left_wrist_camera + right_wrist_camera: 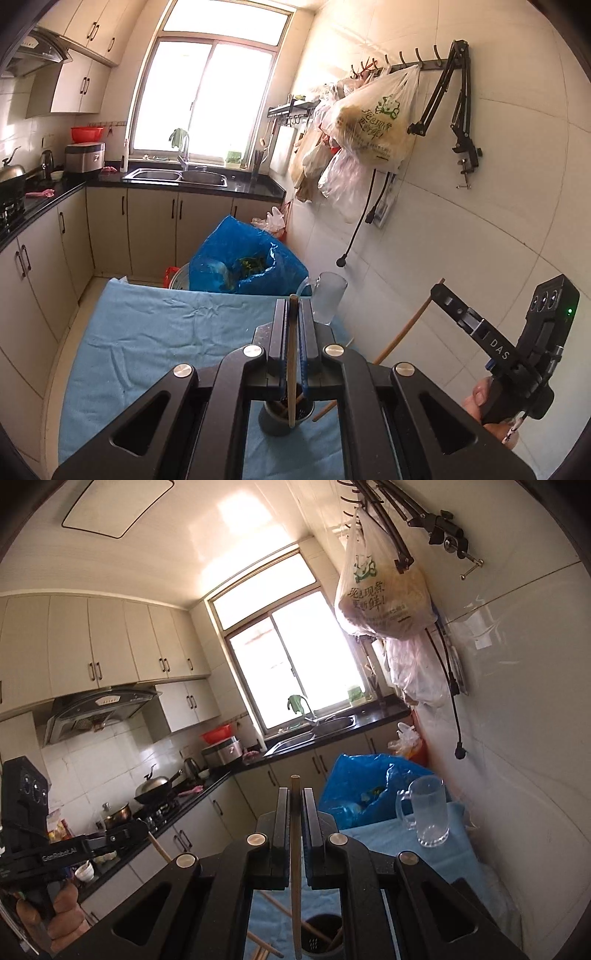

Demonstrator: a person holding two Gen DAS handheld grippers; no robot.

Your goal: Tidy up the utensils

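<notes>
My left gripper [293, 308] is shut on a wooden chopstick [291, 369] whose lower end reaches into a dark utensil cup [280, 421] on the blue cloth [147, 332]. My right gripper [294, 797] is shut on another wooden chopstick [295, 886], held upright above the same dark cup [321, 938], which holds several chopsticks. The right gripper also shows in the left wrist view [439, 290] with its chopstick [402, 332]. The left gripper body shows in the right wrist view [92, 843]. More chopsticks [266, 945] lie on the cloth beside the cup.
A clear glass mug [428, 812] stands on the cloth near the tiled wall. A blue plastic bag [243, 258] sits beyond the table's far edge. Bags [373, 122] hang from wall hooks on the right. Counter, sink [177, 175] and stove lie beyond.
</notes>
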